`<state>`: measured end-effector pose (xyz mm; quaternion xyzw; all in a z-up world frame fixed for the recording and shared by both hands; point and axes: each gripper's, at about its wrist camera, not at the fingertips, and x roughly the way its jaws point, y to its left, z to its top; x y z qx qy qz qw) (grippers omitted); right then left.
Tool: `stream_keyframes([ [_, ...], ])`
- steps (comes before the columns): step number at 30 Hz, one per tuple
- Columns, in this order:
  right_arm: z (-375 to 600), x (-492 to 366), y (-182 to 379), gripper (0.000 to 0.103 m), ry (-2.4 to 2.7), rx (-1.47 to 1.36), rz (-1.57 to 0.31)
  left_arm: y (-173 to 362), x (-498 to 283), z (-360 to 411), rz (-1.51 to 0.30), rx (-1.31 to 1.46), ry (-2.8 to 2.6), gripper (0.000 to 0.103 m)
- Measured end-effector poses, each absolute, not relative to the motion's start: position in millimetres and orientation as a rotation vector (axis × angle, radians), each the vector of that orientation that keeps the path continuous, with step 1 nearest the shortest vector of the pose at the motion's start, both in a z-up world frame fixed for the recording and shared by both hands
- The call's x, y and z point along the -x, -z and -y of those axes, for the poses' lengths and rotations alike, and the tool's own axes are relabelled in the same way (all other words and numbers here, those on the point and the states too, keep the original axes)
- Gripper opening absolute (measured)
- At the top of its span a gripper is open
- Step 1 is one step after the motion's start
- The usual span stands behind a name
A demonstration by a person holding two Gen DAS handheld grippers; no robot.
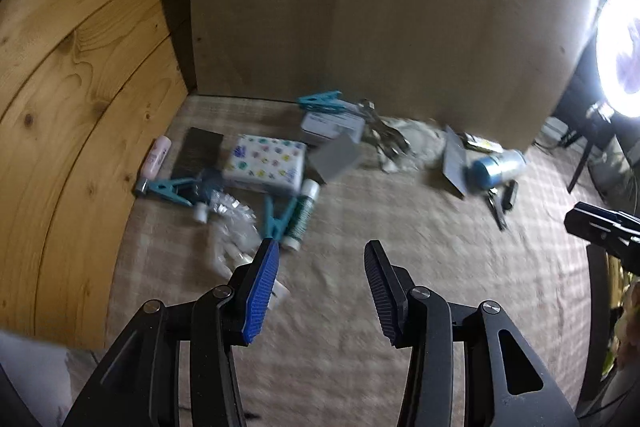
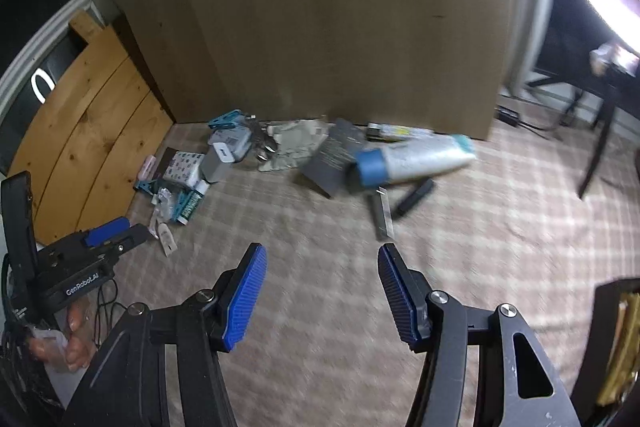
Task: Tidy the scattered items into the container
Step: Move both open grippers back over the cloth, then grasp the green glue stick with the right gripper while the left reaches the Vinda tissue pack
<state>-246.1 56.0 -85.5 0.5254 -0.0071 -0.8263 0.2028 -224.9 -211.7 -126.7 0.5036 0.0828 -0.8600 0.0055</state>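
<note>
Scattered items lie on a checked cloth [image 1: 360, 227] against a brown board. In the left wrist view I see a flower-print tissue pack [image 1: 264, 163], a green tube [image 1: 304, 213], teal clothes pegs [image 1: 280, 219], a pink bottle [image 1: 156, 155] and a blue-capped silver bottle [image 1: 498, 167]. My left gripper [image 1: 320, 255] is open and empty, just short of the pegs. My right gripper [image 2: 322, 259] is open and empty, below the silver bottle [image 2: 412, 157] and a dark card [image 2: 332, 157]. No container is clearly in view.
A wooden panel [image 1: 80, 107] walls the left side. A ring light [image 1: 620, 51] glares at the right, with dark table legs [image 2: 600, 139] beyond the cloth. The left gripper's body [image 2: 80, 259] shows at the left of the right wrist view.
</note>
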Motion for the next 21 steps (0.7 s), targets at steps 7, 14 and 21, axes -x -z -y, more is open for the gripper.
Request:
stream_keyframes([
  [7, 16.4, 292.3, 97.1, 0.054, 2.198, -1.466, -0.016, 150.0, 260.2, 249.0, -0.289, -1.585, 2.641, 0.048],
  [14, 76.4, 335.0, 133.9, 0.054, 2.118, -1.545, 0.056, 171.8, 313.7, 285.4, -0.398, -1.585, 2.583, 0.048],
  [21, 92.6, 369.0, 169.2, 0.053, 2.083, -1.656, 0.198, 198.3, 354.4, 300.2, -0.430, -1.622, 2.550, 0.048],
])
